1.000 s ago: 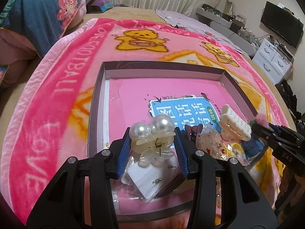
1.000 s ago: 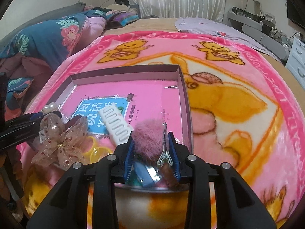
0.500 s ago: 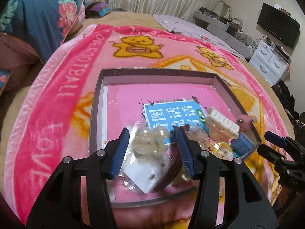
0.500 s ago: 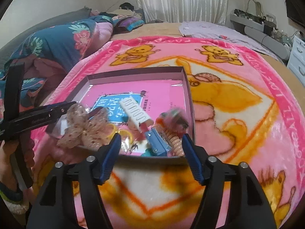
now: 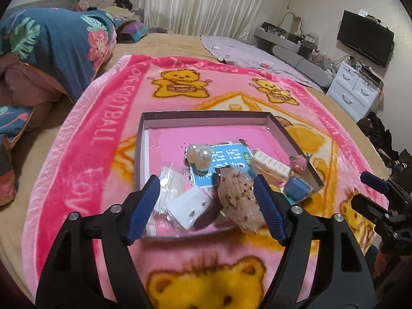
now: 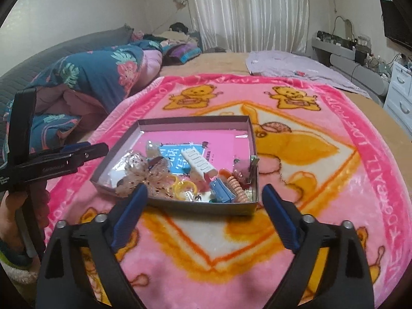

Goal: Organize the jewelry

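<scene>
A shallow box [image 5: 139, 152] sits on a pink bear blanket [image 5: 108, 118] on the bed. The box is the landmark here.

Inside the box, near its middle, a pearl clip [image 5: 199, 155] rests on a blue card [image 5: 229, 159]. Just right of the clip lies a white comb clip [image 5: 270, 166]. At the box's right wall sits a fluffy pink clip [image 5: 298, 161], w/ a blue clip [image 5: 297, 189] in the front right corner. At the front of the box lie a white earring card [image 5: 189, 206] in clear plastic and a glittery bow [image 5: 238, 195]. In the right wrist view a yellow ring [image 6: 184, 186] and a coiled peach hair tie [image 6: 238, 189] also show near the box's front wall.

The left gripper [image 5: 206, 206] hangs over the front of the box. Its jaws are opening, spread wide, w/ blue pads [image 5: 143, 206] on both sides. The bow and earring card show btwn the fingers but lie down in the box; the pads don't press on them.

The right gripper [image 6: 204, 217] hangs over the blanket just in front of the box. Its jaws are opening too, very wide, w/ nothing btwn them but blanket and the box's front wall.

A hand [image 6: 10, 221] holding the left tool shows at the box's left side in the right wrist view.
</scene>
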